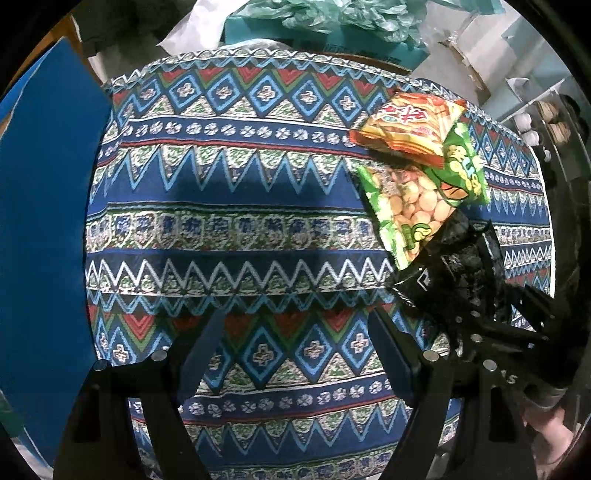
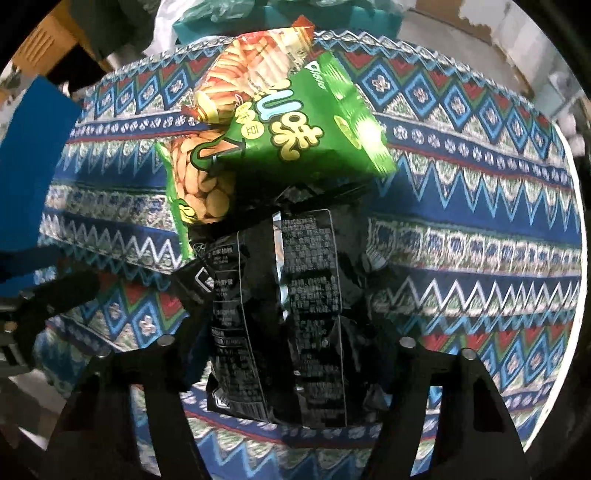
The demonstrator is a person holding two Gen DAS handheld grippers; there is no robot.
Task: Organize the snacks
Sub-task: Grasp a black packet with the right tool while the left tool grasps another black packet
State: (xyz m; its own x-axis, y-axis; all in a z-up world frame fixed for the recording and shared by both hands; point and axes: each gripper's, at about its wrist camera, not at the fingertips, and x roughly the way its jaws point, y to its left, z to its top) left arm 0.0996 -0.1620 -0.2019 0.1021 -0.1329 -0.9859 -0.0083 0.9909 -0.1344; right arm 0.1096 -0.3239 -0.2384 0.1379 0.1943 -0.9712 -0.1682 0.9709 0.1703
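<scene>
An orange snack bag [image 1: 406,125] [image 2: 255,70] lies at the table's far right, overlapping a green snack bag [image 1: 424,199] [image 2: 295,136]. A black snack bag [image 1: 458,273] [image 2: 291,321] lies partly on the green bag's near end. My right gripper [image 2: 288,325] is around the black bag, which fills the gap between its fingers; it also shows in the left wrist view [image 1: 480,314]. My left gripper [image 1: 295,332] is open and empty above the patterned cloth, left of the bags.
A round table with a blue patterned cloth [image 1: 221,221] [image 2: 480,221] holds the bags. A blue panel [image 1: 40,221] stands at the left edge. Teal boxes and plastic wrap [image 1: 332,22] lie behind the table. White shelving [image 1: 524,96] is at the far right.
</scene>
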